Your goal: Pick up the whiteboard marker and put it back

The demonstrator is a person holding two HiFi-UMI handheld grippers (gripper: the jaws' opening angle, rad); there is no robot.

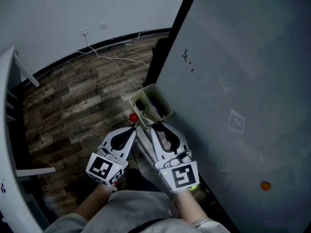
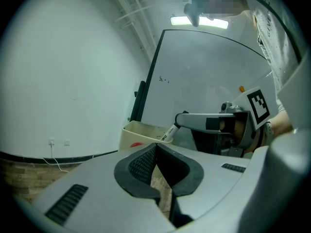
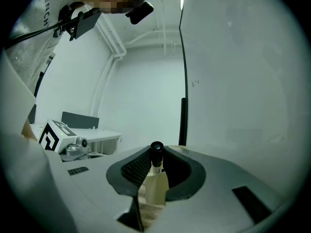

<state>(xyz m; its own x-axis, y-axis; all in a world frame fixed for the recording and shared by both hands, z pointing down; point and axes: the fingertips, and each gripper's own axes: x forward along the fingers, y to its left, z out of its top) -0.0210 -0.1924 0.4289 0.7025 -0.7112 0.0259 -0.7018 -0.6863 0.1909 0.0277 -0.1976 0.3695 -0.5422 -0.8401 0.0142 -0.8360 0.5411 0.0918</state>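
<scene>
The whiteboard marker [image 3: 156, 165], white-bodied with a black end, stands between the pads of my right gripper [image 3: 156, 152], which is shut on it. In the left gripper view the marker [image 2: 169, 132] slants from the right gripper's tip [image 2: 179, 120] down into a cream box [image 2: 141, 134]. From the head view that box [image 1: 165, 101] hangs at the whiteboard's lower edge, and the right gripper [image 1: 158, 126] reaches its near rim. My left gripper [image 1: 132, 129] hovers just left of the box, beside a small red thing [image 1: 132, 117]. Its jaws [image 2: 155, 147] meet at the tip with nothing between them.
The grey whiteboard [image 1: 233, 81] fills the right side, with a black frame edge [image 1: 170, 38], a few small pen marks [image 1: 187, 57] and an orange magnet [image 1: 265, 185]. Wooden floor [image 1: 82, 101] lies below, a white table [image 1: 7, 130] at the left, and a cable [image 1: 116, 58] along the wall.
</scene>
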